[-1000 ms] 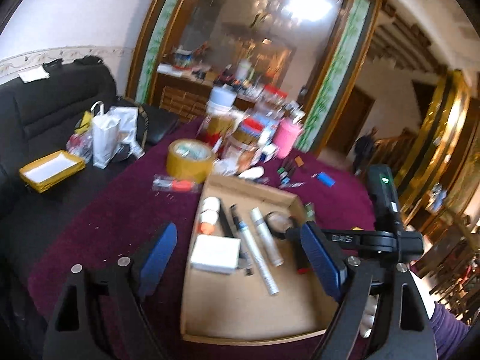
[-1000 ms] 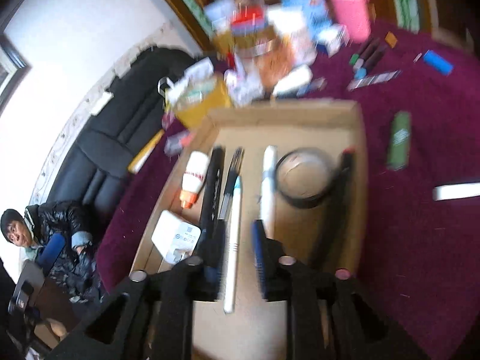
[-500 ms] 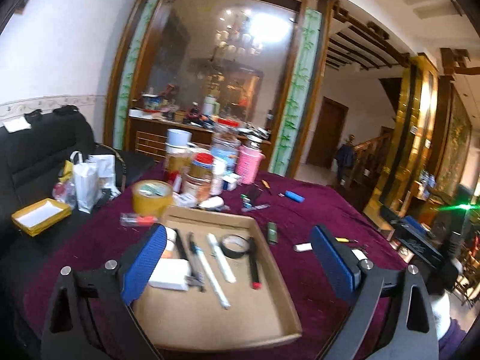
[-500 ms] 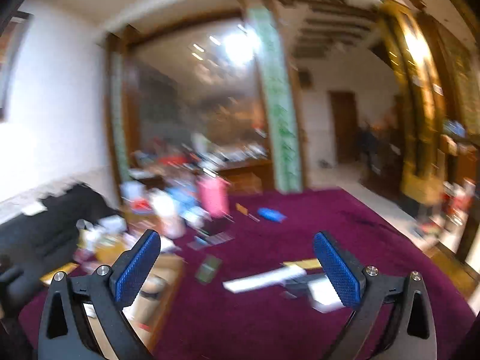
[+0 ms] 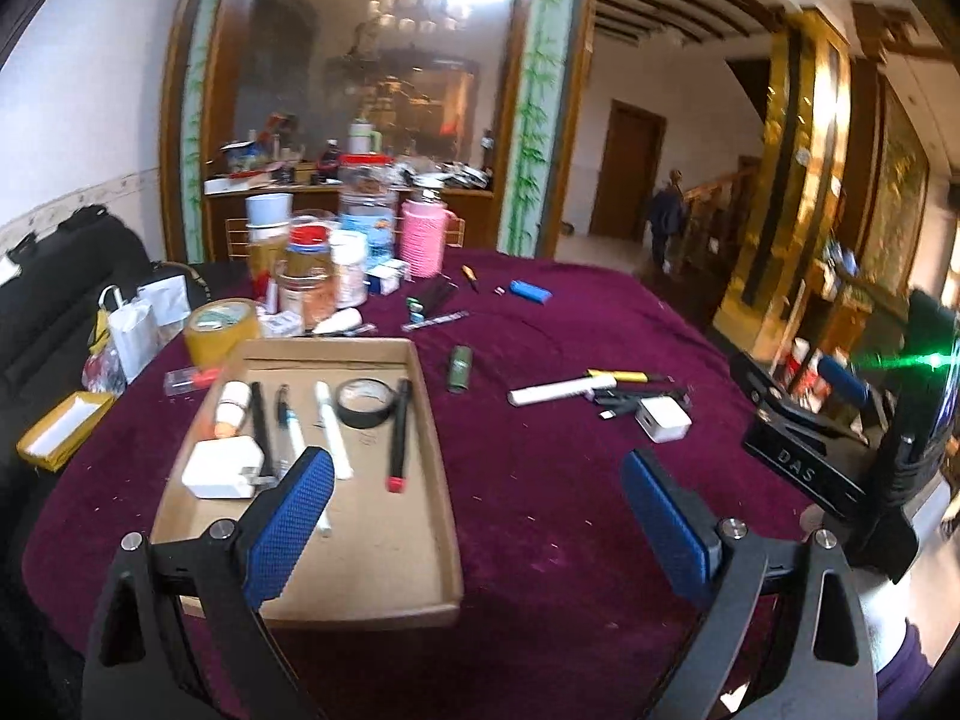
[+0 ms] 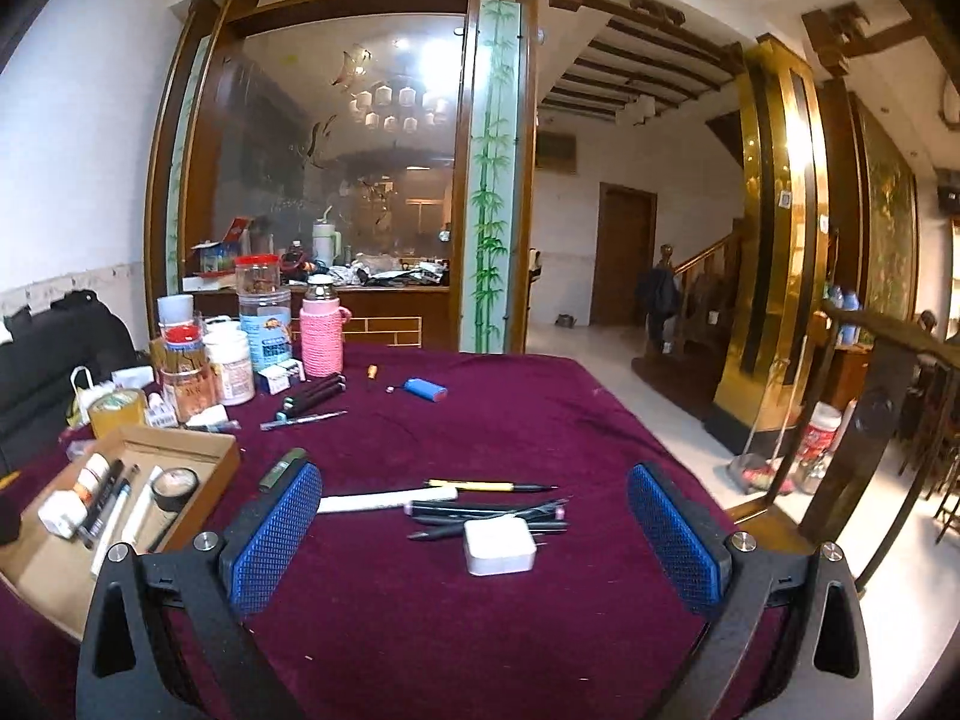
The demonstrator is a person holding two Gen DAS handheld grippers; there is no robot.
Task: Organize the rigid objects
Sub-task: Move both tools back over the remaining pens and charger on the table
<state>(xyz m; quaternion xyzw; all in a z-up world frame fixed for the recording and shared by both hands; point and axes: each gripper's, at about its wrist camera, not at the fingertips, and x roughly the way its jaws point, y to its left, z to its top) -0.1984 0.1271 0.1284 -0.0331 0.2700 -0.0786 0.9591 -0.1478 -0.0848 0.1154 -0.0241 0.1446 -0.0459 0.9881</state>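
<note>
A shallow cardboard tray (image 5: 360, 606) on the purple cloth holds a white charger (image 5: 222, 468), a glue bottle, several pens, a white marker and a black tape roll (image 5: 364, 402). My left gripper (image 5: 477, 468) hangs open over the tray's right edge with nothing between its fingers. My right gripper (image 6: 475, 474) is open and empty too, low over the cloth. Just beyond it lie a second white charger (image 6: 499, 546), a white marker (image 6: 366, 502), a yellow pencil (image 6: 480, 485) and black pens (image 6: 480, 513). A green lighter (image 6: 282, 469) lies by its left finger.
Jars, a pink-sleeved bottle (image 6: 322, 339), a tape roll (image 5: 221, 330), a blue lighter (image 6: 425, 390) and more pens crowd the table's far left. A black sofa (image 5: 54, 300) stands left. The table edge drops to the floor on the right.
My right gripper was nearly shut over the tray; it has opened wide and swung right to face the loose pens and charger. My left gripper drew back and shifted right, its jaws a little wider.
</note>
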